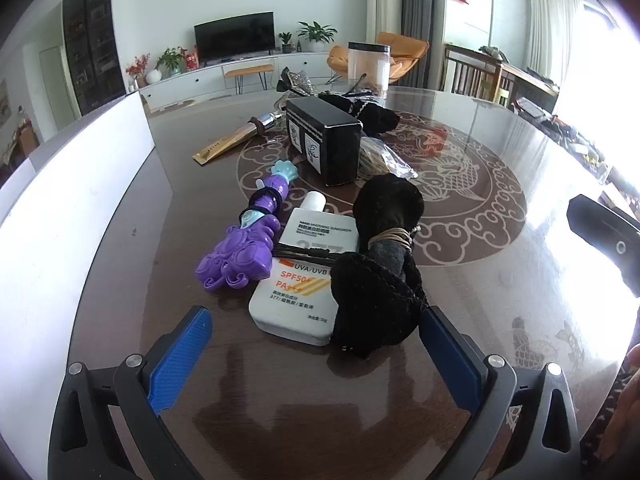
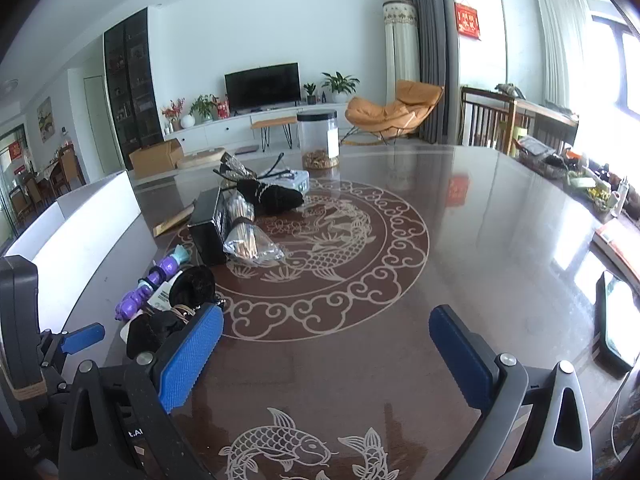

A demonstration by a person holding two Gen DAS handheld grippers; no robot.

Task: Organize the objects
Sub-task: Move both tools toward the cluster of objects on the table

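- Left wrist view: left gripper [image 1: 316, 336], blue pads spread wide, holding nothing, low over the dark patterned table [image 1: 480, 184].
- Just ahead of it, a white sunscreen tube [image 1: 298, 292] lying flat, cap pointing away; black hairpins [image 1: 304, 255] laid across its middle.
- Touching the tube's right side, a black fabric bundle [image 1: 380, 276] tied with elastic bands, its near end just beside the right pad.
- Left of the tube, a purple toy wand [image 1: 244, 248] with black hair ties around its shaft.
- Farther back: black tin box [image 1: 326, 140], a cellophane packet [image 1: 380, 158], a gold sachet [image 1: 224, 146], a clear jar [image 1: 368, 66]. White box wall [image 1: 80, 208] at far left.
- Right wrist view: right gripper [image 2: 326, 344], wide apart, nothing between the pads, over bare table [image 2: 500, 220]; clutter well to its left.
- Step judged: approach to a first pick, the tube or the bundle likeliest.
- Next move calls for lining up on one item alone, since tube, pins and bundle overlap.
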